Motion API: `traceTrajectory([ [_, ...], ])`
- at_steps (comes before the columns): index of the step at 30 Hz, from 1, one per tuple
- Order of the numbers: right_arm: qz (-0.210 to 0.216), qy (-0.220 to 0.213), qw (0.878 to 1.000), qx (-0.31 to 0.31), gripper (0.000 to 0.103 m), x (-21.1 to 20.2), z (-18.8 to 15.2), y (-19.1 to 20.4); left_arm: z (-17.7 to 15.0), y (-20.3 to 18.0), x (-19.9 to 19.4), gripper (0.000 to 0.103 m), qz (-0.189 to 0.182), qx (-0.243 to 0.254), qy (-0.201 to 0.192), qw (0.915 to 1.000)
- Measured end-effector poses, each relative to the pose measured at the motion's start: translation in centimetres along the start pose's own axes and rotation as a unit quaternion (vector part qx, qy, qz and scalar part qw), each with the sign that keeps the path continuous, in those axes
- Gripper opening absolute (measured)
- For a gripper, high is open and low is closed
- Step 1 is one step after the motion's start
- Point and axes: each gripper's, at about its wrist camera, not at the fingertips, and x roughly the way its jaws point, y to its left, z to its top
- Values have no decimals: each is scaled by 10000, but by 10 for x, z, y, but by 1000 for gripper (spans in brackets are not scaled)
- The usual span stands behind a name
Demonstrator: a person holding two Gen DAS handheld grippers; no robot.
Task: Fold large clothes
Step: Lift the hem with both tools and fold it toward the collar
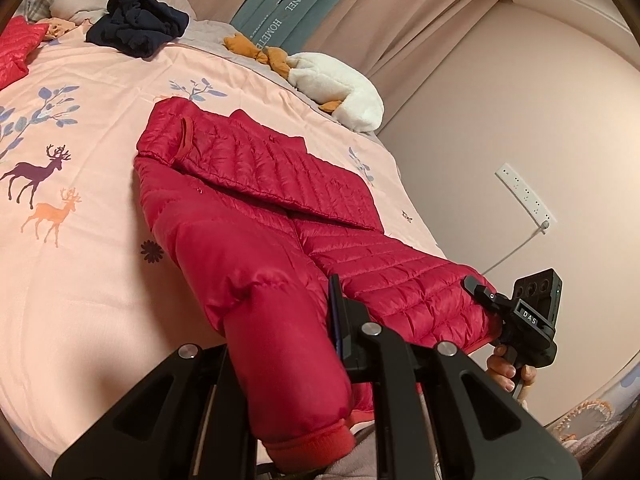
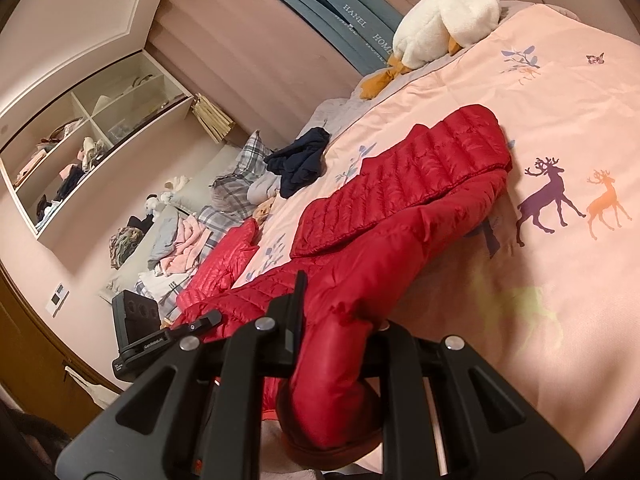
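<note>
Glossy, slick red quilted puffer jacket (image 1: 260, 208) with stitched ribs and a matt knit cuff. Smooth matt pink cotton bedcover (image 1: 92, 240) printed with deer. Fluffy white plush goose toy (image 2: 444, 20) with soft orange felt-like feet. Matt black plastic gripper frames (image 2: 320, 400) with small shiny metal bolts. Crumpled matt navy cloth garment (image 1: 140, 24). Smooth painted wall.

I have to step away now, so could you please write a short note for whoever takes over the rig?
Left hand-held gripper: shut on the near hem of the red down jacket.
Right hand-held gripper: shut on the same hem, at the other corner.
Jacket lies lengthwise on the bed cover, one sleeve already folded across its body.
Left: fold the hem up toward the collar. A second red jacket and a dark garment wait unfolded.
</note>
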Motion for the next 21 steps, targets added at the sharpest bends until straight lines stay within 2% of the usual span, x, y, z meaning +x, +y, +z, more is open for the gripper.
traceTrajectory([
  [21, 383, -53, 9987, -339, 14, -16, 5, 25, 5, -10, -13, 12, -153, 214, -57, 9996],
])
